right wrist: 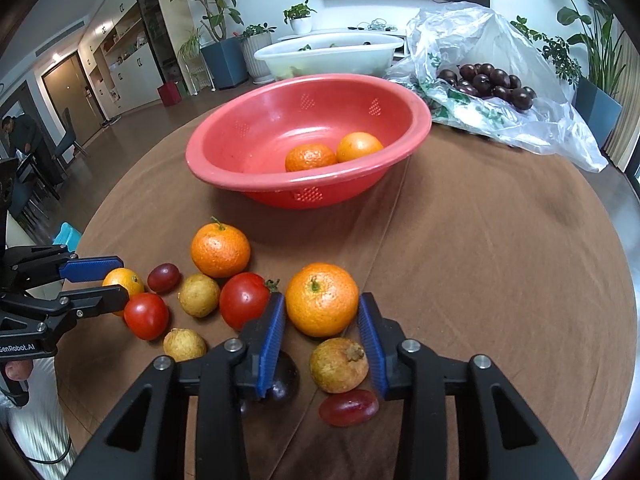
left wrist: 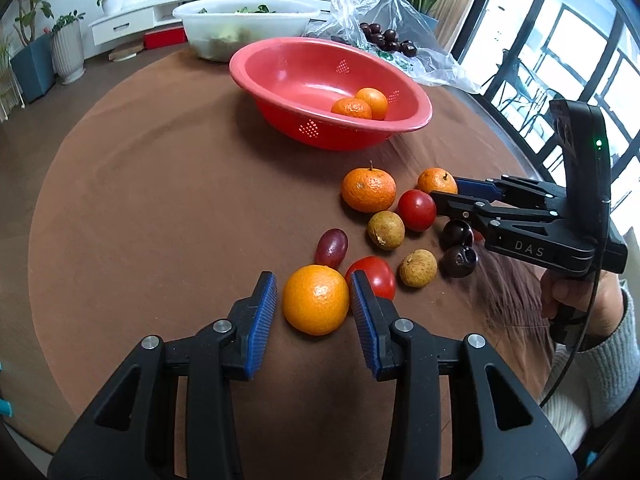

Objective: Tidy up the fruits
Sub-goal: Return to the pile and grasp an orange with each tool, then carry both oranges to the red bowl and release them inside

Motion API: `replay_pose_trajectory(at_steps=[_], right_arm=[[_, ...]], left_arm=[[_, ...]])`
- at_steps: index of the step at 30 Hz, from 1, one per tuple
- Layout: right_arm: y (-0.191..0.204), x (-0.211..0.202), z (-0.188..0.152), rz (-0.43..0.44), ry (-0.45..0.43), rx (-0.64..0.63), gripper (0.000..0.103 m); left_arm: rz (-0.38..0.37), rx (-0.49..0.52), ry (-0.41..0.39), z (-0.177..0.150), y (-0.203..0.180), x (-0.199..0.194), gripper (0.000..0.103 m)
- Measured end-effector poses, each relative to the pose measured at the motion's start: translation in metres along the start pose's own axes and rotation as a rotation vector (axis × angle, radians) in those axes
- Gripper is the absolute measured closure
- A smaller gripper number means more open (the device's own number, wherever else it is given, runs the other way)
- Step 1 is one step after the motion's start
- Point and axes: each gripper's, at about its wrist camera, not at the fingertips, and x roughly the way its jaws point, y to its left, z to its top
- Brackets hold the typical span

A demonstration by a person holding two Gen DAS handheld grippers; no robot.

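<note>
A red bowl [left wrist: 424,117] [right wrist: 193,152] at the back of the brown cloth holds two mandarins [left wrist: 360,106] [right wrist: 332,154]. In front of it lie loose fruits: a mandarin [left wrist: 368,190] [right wrist: 220,250], tomatoes [left wrist: 416,210] [right wrist: 146,316], longans [left wrist: 386,229], grapes [left wrist: 331,246] and dark plums [left wrist: 459,261]. My left gripper [left wrist: 313,280] [right wrist: 122,280] is shut on a smooth mandarin [left wrist: 316,306] [right wrist: 120,276] that rests on the cloth. My right gripper [right wrist: 322,298] [left wrist: 445,189] is shut on a stemmed mandarin [right wrist: 322,304] [left wrist: 434,178], which also sits on the cloth.
Behind the red bowl stands a white basin [left wrist: 244,24] [right wrist: 328,56] with greens. A clear plastic bag [left wrist: 420,56] [right wrist: 520,120] with dark plums lies at the back right. A person's hand [left wrist: 576,300] holds the right gripper. The round table's edge curves close on the left.
</note>
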Motion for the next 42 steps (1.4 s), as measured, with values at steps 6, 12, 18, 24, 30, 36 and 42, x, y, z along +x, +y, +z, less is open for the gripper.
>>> replay_pose_trajectory(at_steps=[6, 12, 18, 24, 30, 36, 42], right_arm=[[-0.004, 0.000, 0.001, 0.009, -0.001, 0.010, 0.063], [-0.005, 0.000, 0.001, 0.013, -0.001, 0.014, 0.063], [-0.010, -0.003, 0.004, 0.020, -0.019, 0.032, 0.063], [-0.010, -0.007, 0.005, 0.025, -0.030, 0.040, 0.063], [-0.010, -0.011, 0.006, 0.034, -0.044, 0.045, 0.063], [-0.011, -0.015, 0.008, 0.044, -0.062, 0.055, 0.063], [-0.010, -0.023, 0.010, 0.049, -0.088, 0.056, 0.063]], left_arm=[[-0.038, -0.032, 0.013, 0.000, 0.005, 0.001, 0.070], [-0.026, -0.023, 0.011, 0.000, 0.002, 0.001, 0.071], [-0.014, -0.028, 0.007, 0.000, 0.003, 0.000, 0.071], [-0.002, -0.030, -0.011, 0.001, 0.004, -0.002, 0.071], [0.018, -0.013, -0.018, 0.001, 0.001, -0.003, 0.071], [0.024, -0.014, -0.028, 0.001, 0.002, -0.004, 0.071], [0.020, -0.002, -0.040, 0.003, -0.002, -0.007, 0.071]])
